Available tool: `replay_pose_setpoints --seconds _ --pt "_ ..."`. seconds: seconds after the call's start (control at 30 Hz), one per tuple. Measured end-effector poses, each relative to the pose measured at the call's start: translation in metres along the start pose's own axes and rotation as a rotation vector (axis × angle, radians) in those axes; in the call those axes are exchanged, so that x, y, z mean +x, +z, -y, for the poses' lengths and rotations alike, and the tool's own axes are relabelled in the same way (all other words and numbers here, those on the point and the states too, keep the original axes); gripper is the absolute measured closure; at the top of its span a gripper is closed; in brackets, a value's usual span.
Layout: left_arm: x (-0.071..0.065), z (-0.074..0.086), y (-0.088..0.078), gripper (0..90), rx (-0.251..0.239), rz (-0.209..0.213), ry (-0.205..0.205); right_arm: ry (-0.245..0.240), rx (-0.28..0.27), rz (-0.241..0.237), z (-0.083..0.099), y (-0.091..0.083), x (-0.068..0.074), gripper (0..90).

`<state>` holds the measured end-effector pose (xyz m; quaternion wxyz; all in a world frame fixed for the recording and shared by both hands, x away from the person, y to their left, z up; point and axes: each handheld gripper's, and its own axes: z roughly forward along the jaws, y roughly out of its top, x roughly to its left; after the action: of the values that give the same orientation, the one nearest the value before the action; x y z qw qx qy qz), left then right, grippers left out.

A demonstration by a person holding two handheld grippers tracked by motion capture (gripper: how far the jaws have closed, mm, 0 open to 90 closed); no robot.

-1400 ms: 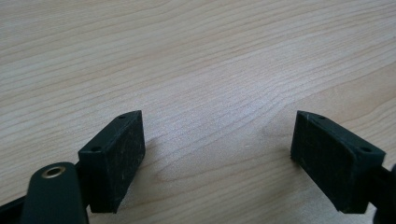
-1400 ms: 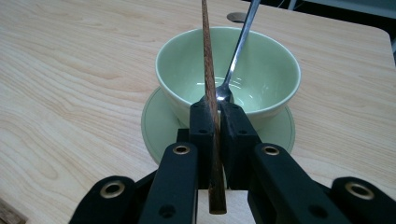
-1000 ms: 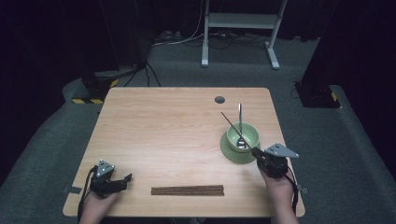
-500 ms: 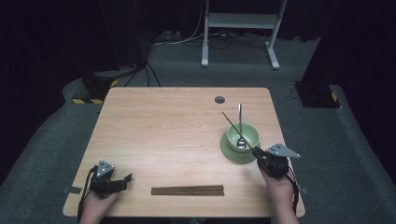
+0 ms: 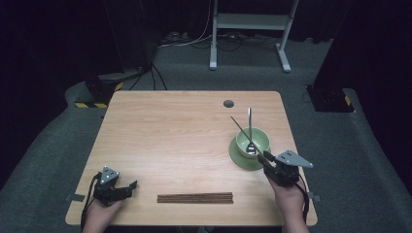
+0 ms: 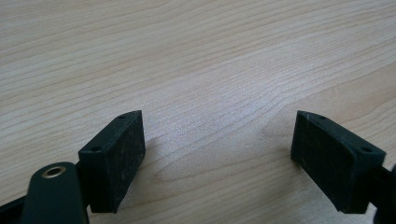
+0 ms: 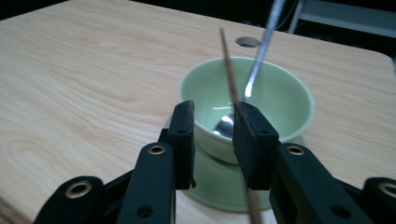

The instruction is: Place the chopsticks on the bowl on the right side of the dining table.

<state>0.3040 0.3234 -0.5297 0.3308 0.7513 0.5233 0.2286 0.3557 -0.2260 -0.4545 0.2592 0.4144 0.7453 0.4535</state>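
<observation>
One chopstick [image 7: 229, 79] leans in the green bowl [image 7: 285, 100], between the right hand-held gripper [image 7: 212, 135] jaws.
The jaws, just opening, stand slightly parted; chopstick against one pad, wooden table [image 5: 170, 131], dark room.

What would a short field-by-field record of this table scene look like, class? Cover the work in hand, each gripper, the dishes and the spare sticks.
work: placing a chopstick across the green bowl
right gripper: jaws just opening, a gap between them, chopstick against one pad
left gripper: open, low over bare table
bowl: on a green saucer, metal spoon inside
remaining chopsticks: bundled flat near the front edge
</observation>
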Motion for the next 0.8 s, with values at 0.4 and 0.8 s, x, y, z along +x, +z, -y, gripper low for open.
replay_pose_setpoints --seconds 0.4,0.8 --pt "-0.001 0.0 0.0 17.7 0.001 -0.004 0.003 -0.062 0.026 -0.121 -0.002 0.013 0.041 61.5" --pt "0.0 0.0 0.0 17.1 0.001 0.002 0.004 -0.077 0.075 -0.23 0.008 0.034 0.071 51.9"
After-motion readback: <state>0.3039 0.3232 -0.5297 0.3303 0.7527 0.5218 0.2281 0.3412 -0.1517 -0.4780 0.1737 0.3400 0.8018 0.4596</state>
